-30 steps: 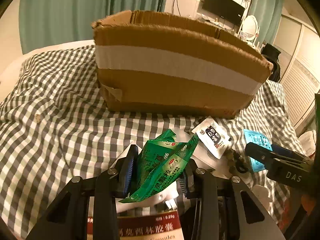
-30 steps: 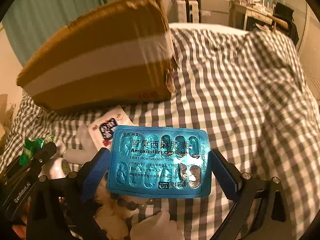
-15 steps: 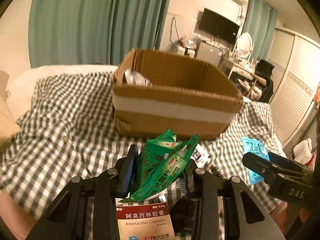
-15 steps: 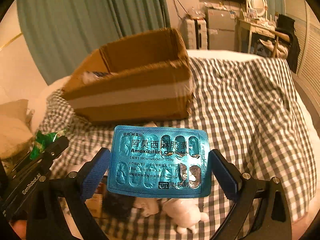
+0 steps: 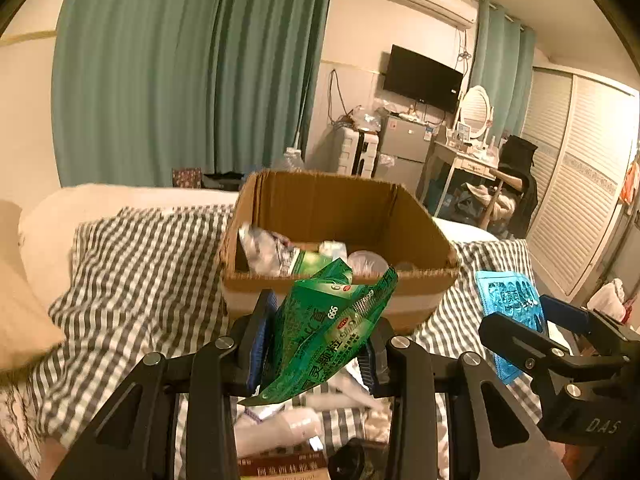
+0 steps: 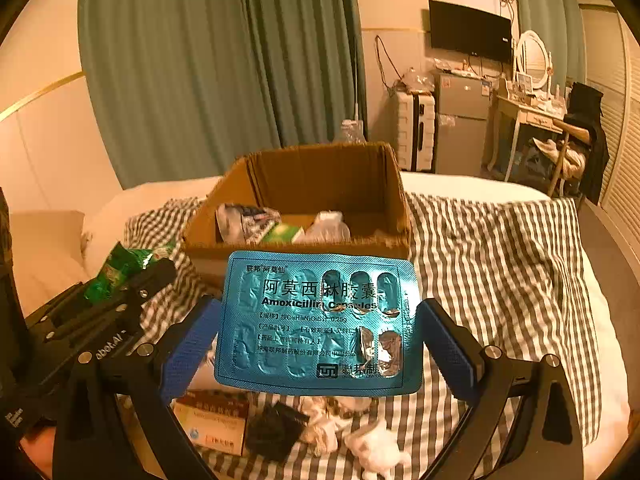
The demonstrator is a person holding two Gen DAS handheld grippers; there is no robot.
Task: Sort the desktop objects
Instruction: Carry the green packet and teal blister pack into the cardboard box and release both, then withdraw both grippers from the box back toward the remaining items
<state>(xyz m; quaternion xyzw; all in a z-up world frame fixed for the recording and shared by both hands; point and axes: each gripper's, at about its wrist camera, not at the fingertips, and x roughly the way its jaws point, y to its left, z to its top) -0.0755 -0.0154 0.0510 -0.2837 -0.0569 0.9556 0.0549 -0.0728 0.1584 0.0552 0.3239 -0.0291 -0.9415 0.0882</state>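
My left gripper [image 5: 316, 344] is shut on a crumpled green sachet [image 5: 326, 328], held in the air in front of an open cardboard box [image 5: 340, 280]. My right gripper [image 6: 318, 336] is shut on a blue amoxicillin blister sheet [image 6: 316, 322], also raised before the box [image 6: 304, 200]. In the left wrist view the right gripper [image 5: 532, 328] with the blue sheet [image 5: 506, 296] hangs at the right. In the right wrist view the left gripper [image 6: 132, 280] with the green sachet [image 6: 120, 270] shows at the left. The box holds several packets and a bottle.
The box stands on a bed with a grey checked cloth [image 6: 500, 264]. Below the grippers lie a medicine carton [image 6: 212, 424], a black object [image 6: 276, 428], white tissue [image 6: 376, 448] and a plastic bottle [image 5: 280, 428]. Curtains, a TV and furniture stand behind.
Both grippers have risen with their loads. The box, first seen side-on and close, now sits lower in view with its inside and contents visible.
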